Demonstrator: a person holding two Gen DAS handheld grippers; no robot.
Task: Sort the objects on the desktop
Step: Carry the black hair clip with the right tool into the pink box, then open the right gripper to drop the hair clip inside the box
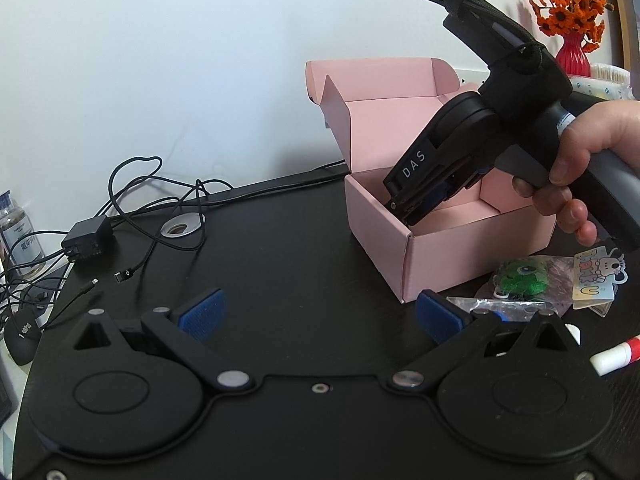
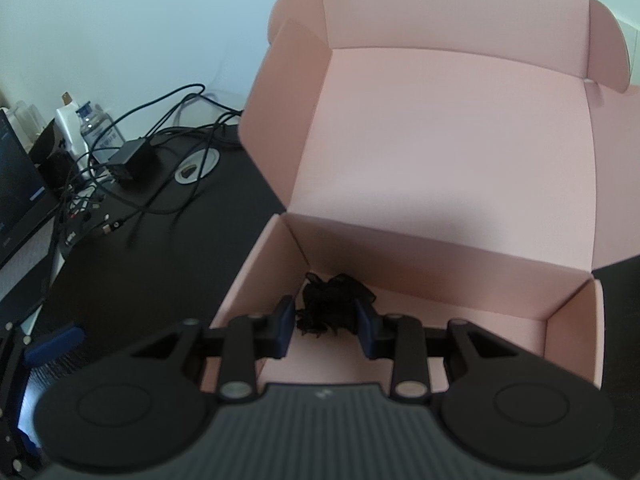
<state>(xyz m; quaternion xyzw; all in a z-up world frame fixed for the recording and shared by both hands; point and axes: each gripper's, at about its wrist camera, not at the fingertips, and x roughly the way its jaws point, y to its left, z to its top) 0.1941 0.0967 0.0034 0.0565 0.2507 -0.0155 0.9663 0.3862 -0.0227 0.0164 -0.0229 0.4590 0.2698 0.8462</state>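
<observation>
Right gripper point(image 2: 323, 322) angles down into pink box point(image 2: 440, 152), clutching black bundle point(image 2: 328, 300).

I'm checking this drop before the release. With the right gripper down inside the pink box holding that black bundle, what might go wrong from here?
1. The frilly black bundle may snag on the right gripper pads and lift back out.
2. The right gripper sits close to the pink box wall; pulling out could drag the light box.
3. The box lid stands open and could catch the gripper.

The box point(image 1: 404, 248) stands on the desk point(image 1: 280, 264), cables point(image 1: 132, 200) to its left, packets point(image 1: 532, 280) before it.
</observation>
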